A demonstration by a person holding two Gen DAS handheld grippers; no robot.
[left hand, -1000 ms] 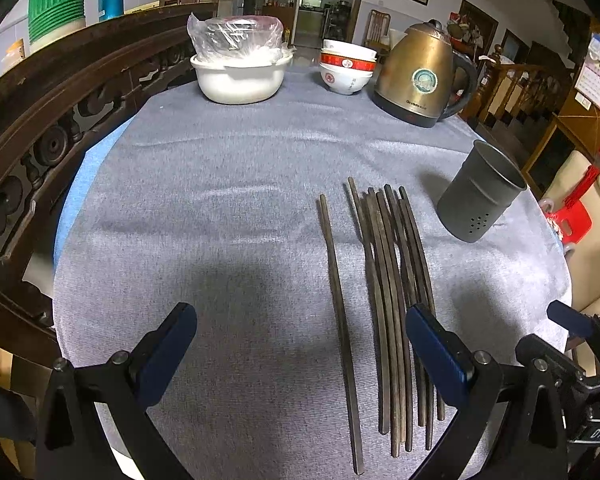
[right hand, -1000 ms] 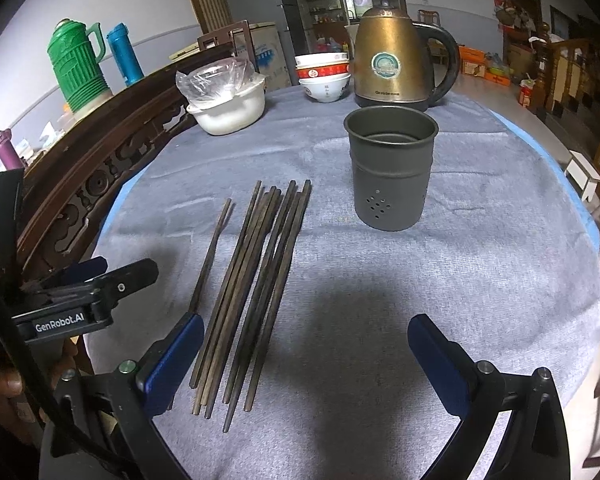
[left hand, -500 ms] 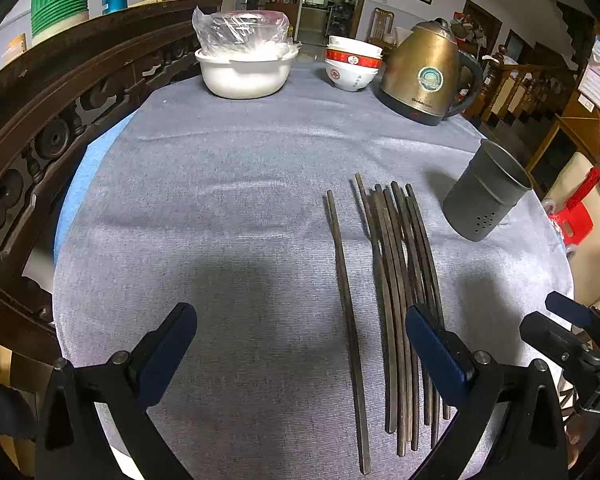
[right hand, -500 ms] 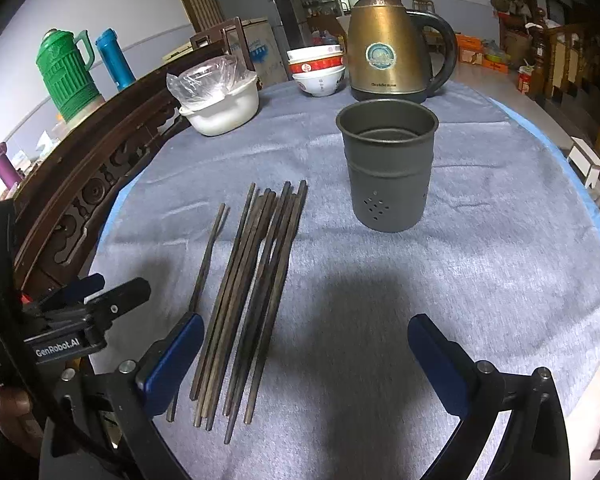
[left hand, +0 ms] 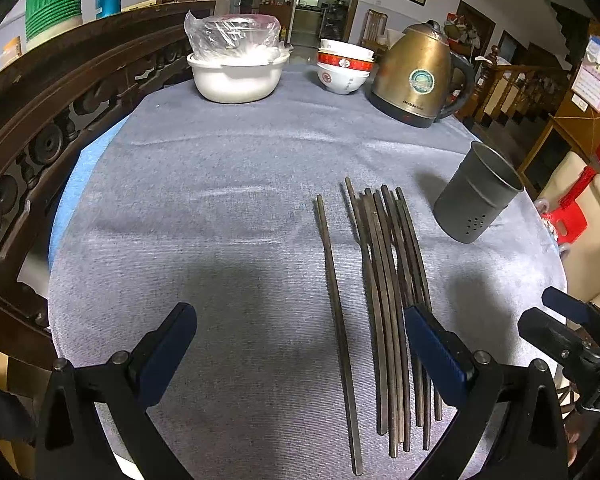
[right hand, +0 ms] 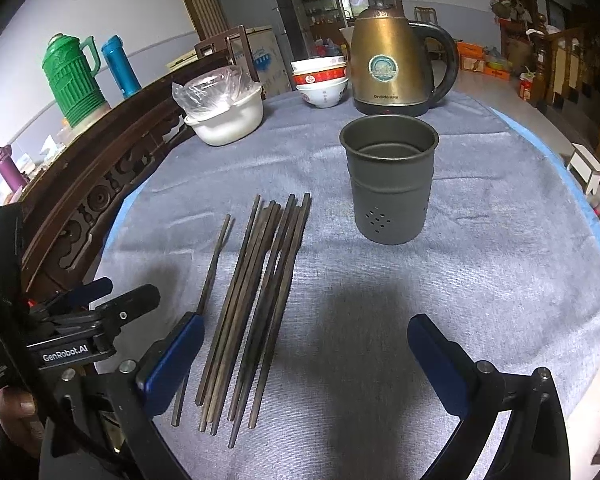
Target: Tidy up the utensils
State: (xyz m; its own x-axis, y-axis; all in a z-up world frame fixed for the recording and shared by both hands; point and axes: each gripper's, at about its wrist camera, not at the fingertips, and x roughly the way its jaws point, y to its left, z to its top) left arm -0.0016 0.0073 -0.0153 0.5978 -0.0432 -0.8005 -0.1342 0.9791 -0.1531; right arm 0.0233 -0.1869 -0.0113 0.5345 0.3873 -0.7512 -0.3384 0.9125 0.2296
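Observation:
Several dark chopsticks [left hand: 388,304] lie in a bundle on the grey cloth, with a single chopstick [left hand: 334,288] apart to their left. They also show in the right wrist view [right hand: 260,292]. A dark grey metal holder cup [right hand: 388,184] stands upright and empty right of them; it also shows in the left wrist view [left hand: 476,200]. My left gripper [left hand: 300,344] is open and empty, hovering over the near ends of the chopsticks. My right gripper [right hand: 304,356] is open and empty, near the table's front, before the cup.
A gold kettle [right hand: 388,68], stacked red-and-white bowls [right hand: 322,82] and a white bowl covered in plastic [right hand: 224,110] stand at the back. A carved wooden chair back [left hand: 40,128] curves along the left edge. The table [right hand: 500,280] drops off at right.
Both grippers have drawn slightly nearer to the table's items and tilted a little; the chopsticks and cup have not moved. Both grippers stay open.

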